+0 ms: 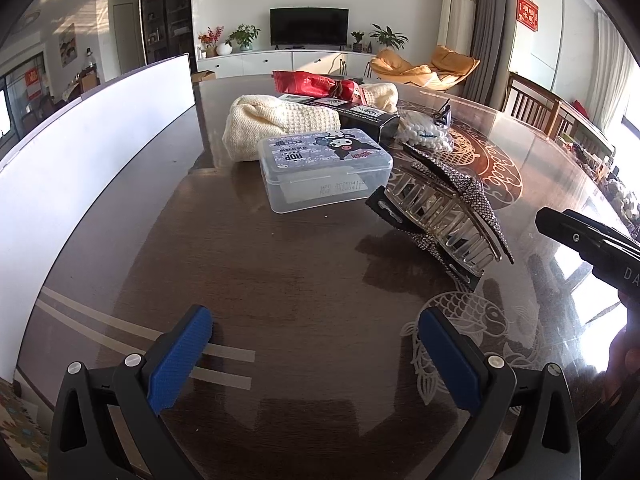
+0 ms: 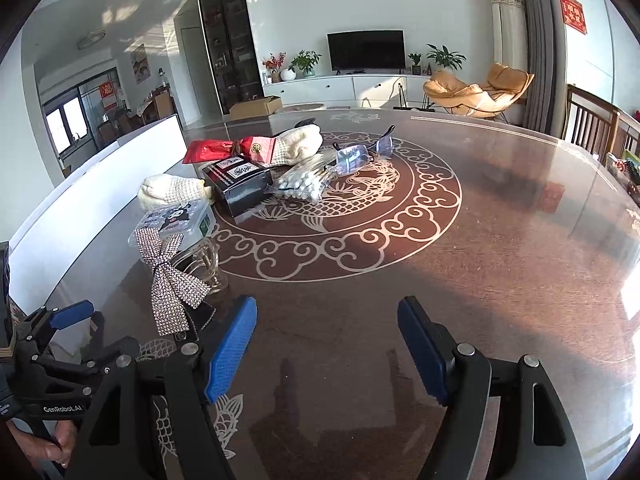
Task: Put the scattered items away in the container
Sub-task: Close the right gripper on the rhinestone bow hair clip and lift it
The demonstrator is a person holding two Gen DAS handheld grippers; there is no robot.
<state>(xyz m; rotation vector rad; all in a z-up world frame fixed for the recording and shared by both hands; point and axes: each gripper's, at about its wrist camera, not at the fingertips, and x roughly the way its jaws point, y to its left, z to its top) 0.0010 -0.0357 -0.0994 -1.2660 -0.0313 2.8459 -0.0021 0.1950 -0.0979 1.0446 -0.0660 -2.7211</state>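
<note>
Both the left gripper [image 1: 316, 336] and right gripper [image 2: 327, 330] hover with jaws apart and empty over the worktop [image 2: 480, 260], where a hair clip [image 1: 444, 216], plastic box [image 1: 320, 170], gloves [image 1: 260, 124] and cotton swabs [image 2: 304, 180] lie clustered beside a white container [image 1: 96, 140].

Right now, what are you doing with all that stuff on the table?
A person holds a gripper in each hand above a glass-topped table. Both the left gripper and right gripper are open and empty. Nothing has been picked up at this moment. The sparkly hair clip lies nearest, beside a clear plastic box with a cartoon lid. Behind them sit a cream knitted cloth, a black carton, cotton swabs, glasses and a red packet.
</note>
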